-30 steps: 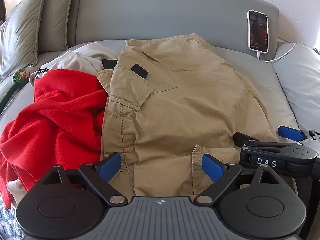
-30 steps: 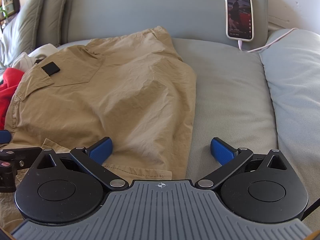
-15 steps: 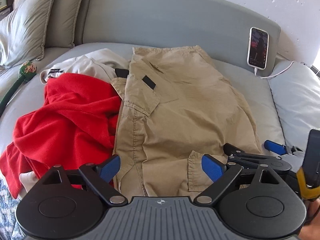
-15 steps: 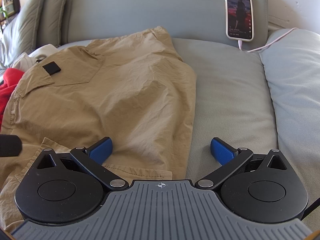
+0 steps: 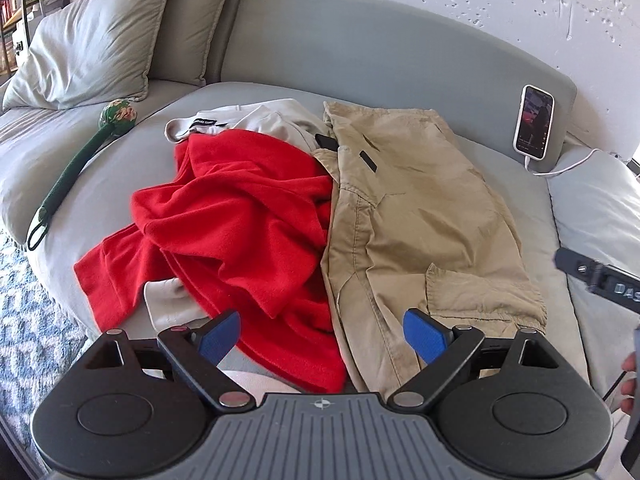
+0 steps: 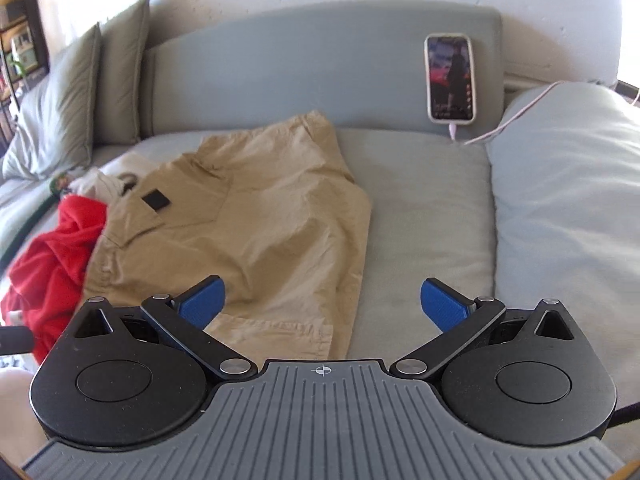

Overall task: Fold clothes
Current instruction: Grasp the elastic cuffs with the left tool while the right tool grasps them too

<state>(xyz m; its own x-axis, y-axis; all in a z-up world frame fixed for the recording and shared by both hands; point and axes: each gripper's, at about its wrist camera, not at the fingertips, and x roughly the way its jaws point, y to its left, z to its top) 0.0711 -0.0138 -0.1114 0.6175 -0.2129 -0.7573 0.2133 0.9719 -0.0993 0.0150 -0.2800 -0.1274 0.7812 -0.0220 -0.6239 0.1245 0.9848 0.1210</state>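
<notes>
Folded khaki cargo shorts (image 5: 420, 216) lie flat on the grey sofa seat (image 5: 120, 168); they also show in the right wrist view (image 6: 256, 224). A crumpled red garment (image 5: 240, 216) lies to their left, over a beige garment (image 5: 260, 120); the red garment also shows in the right wrist view (image 6: 48, 252). My left gripper (image 5: 320, 336) is open and empty, held back above the near edges of the red garment and shorts. My right gripper (image 6: 322, 304) is open and empty above the shorts' near right corner. Its body shows at the right edge of the left wrist view (image 5: 600, 276).
A phone (image 6: 450, 78) on a white cable leans against the sofa back. Grey cushions (image 5: 92, 48) stand at the far left, a light cushion (image 6: 568, 184) at the right. A green stick with a floral ball (image 5: 80, 160) lies on the left. A patterned rug (image 5: 24, 320) covers the floor.
Both grippers have pulled back and up from the shorts, so more of the sofa shows. The shorts lie still. Both grippers stay open.
</notes>
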